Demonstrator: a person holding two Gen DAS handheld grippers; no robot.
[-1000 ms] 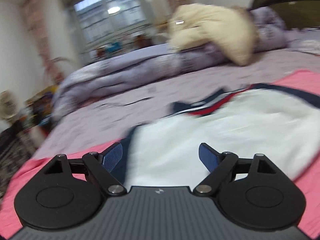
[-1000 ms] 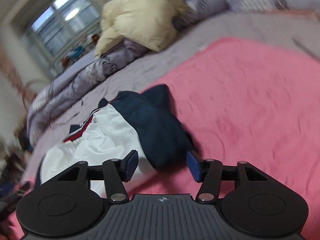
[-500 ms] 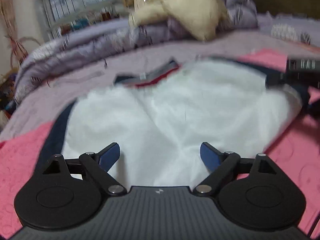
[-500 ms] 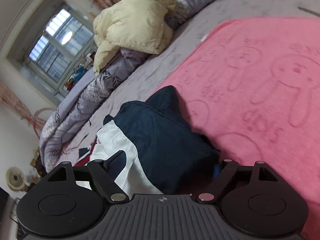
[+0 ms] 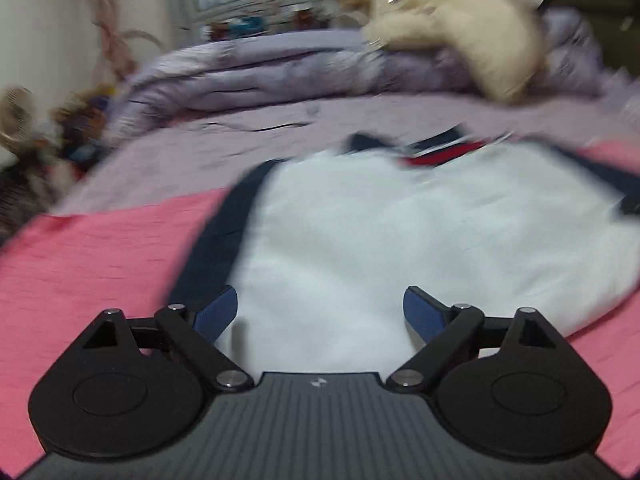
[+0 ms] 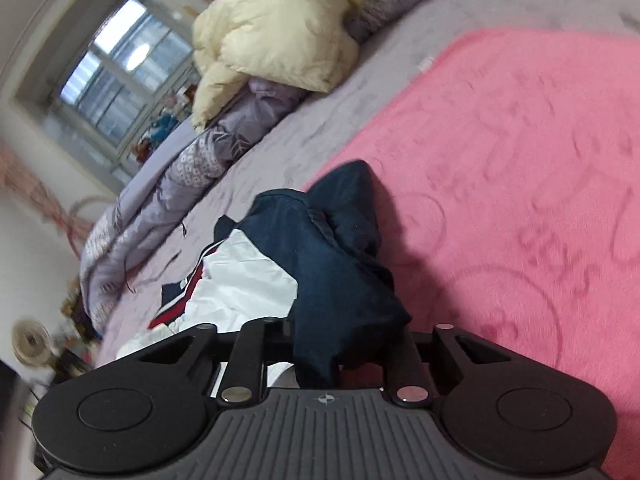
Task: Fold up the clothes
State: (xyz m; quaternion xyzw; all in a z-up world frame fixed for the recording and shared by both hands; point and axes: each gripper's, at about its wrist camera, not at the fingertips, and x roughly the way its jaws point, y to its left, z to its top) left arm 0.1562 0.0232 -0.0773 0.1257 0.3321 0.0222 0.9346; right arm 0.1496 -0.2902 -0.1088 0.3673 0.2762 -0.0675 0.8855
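Note:
A white and navy jacket (image 5: pixel 400 240) with a red-striped collar lies on the pink blanket (image 5: pixel 100 256). My left gripper (image 5: pixel 320 312) is open, its blue fingertips (image 5: pixel 218 312) low over the jacket's white near edge beside the navy side strip. My right gripper (image 6: pixel 332 356) is shut on the jacket's navy sleeve (image 6: pixel 328 248), which bunches up between the closed jaws; the white body (image 6: pixel 240 280) lies to its left. The right fingertips are hidden by cloth.
A rolled lilac quilt (image 5: pixel 280 68) and a cream down coat (image 5: pixel 460 28) lie at the bed's far side, also in the right wrist view (image 6: pixel 276 32). Pink blanket (image 6: pixel 520 160) spreads to the right. Window (image 6: pixel 120 72) and clutter stand beyond the bed's left edge.
My right gripper has closed on the navy sleeve. My left gripper has swung left along the jacket's near edge, staying open.

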